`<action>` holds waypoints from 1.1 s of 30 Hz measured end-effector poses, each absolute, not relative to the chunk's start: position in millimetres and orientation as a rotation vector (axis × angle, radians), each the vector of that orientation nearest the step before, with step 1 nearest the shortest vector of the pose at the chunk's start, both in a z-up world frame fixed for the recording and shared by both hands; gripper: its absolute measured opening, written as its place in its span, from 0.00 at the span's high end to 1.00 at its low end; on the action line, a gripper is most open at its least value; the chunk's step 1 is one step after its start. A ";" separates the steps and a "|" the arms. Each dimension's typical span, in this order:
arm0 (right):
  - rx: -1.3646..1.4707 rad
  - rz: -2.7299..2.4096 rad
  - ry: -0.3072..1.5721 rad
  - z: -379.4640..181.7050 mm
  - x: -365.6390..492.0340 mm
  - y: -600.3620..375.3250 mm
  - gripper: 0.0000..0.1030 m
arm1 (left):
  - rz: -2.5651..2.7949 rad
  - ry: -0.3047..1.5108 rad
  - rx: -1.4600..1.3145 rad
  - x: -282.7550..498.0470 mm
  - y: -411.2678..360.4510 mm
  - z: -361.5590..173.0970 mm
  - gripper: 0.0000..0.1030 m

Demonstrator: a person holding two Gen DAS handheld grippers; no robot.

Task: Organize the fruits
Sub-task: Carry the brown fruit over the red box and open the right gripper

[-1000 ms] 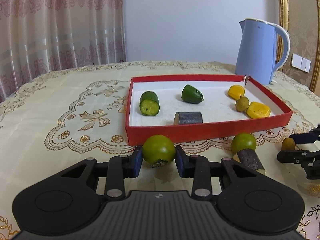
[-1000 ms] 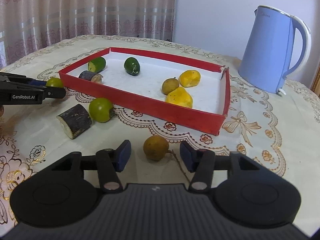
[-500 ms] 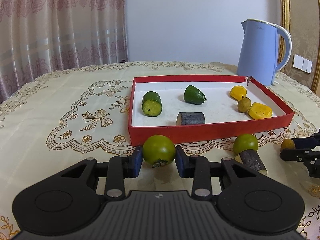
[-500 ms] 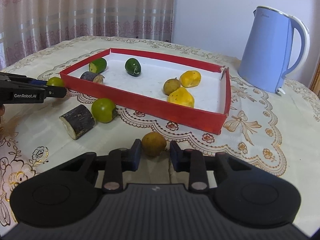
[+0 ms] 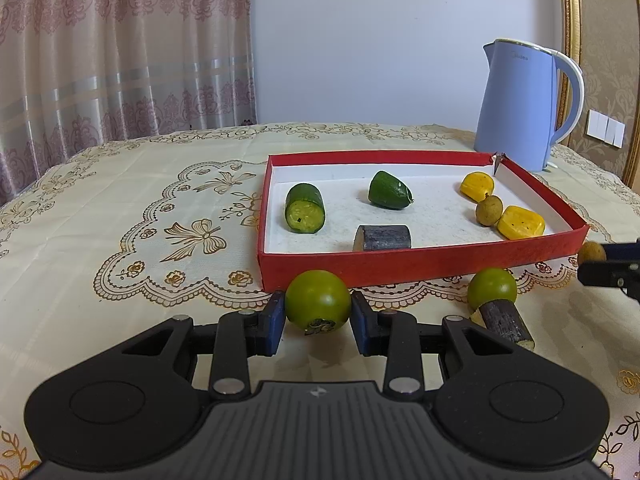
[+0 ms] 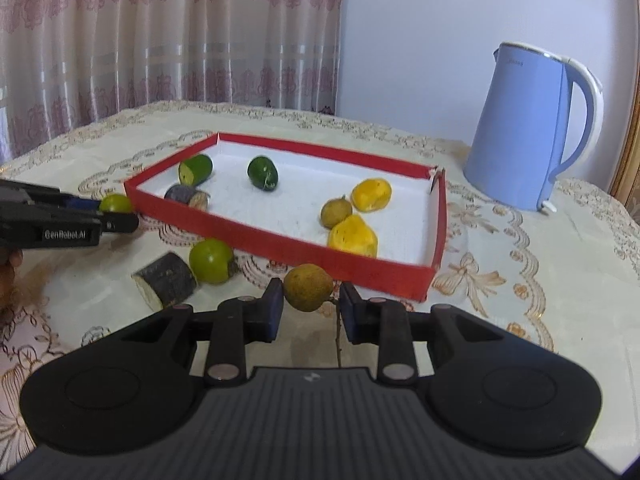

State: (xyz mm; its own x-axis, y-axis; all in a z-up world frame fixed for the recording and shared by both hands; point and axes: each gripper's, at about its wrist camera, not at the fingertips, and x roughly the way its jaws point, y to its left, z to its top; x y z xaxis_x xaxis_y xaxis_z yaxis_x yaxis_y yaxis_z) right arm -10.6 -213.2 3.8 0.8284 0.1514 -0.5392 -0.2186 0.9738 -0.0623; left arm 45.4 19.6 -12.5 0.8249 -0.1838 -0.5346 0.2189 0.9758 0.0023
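Both grippers mid-pickup, just outside red tray (image 5: 420, 268). Left gripper (image 5: 318, 318) clamped green fruit (image 5: 318, 300); right gripper (image 6: 309, 308) gripped brown longan (image 6: 308, 287). Next move likely required lift over near wall, release inside tray.

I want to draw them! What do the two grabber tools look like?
Both are black plastic. Each has two round bumps on a ribbed body, silver screws on its arms, and dark blue fingertips. The left gripper has white "GenRobot.AI" lettering on its side.

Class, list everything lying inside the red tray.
Inside the red tray: two green cucumber pieces, a dark cane piece, two yellow pieces and a small brown fruit. Nothing looks covered.
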 end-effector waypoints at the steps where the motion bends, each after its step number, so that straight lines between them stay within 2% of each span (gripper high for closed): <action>1: -0.123 0.197 0.557 5.3 -10.0 -212.7 0.72 | -0.214 0.561 0.065 45.3 19.6 -12.5 0.67; 24: -0.078 0.198 0.453 41.5 31.5 -196.4 0.72 | -0.228 0.551 0.070 44.1 19.4 -11.3 0.67; 33: -0.067 0.110 0.476 35.2 76.4 -208.4 0.72 | -0.228 0.556 0.068 44.3 19.3 -11.5 0.67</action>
State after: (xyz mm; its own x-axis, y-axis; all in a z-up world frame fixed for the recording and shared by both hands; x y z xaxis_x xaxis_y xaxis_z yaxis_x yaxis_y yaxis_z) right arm 76.4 -208.4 35.2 0.8829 0.0896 -0.4609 -0.1207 0.9919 -0.0385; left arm 44.3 19.3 -11.5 0.8250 -0.1956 -0.5301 0.2324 0.9726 0.0029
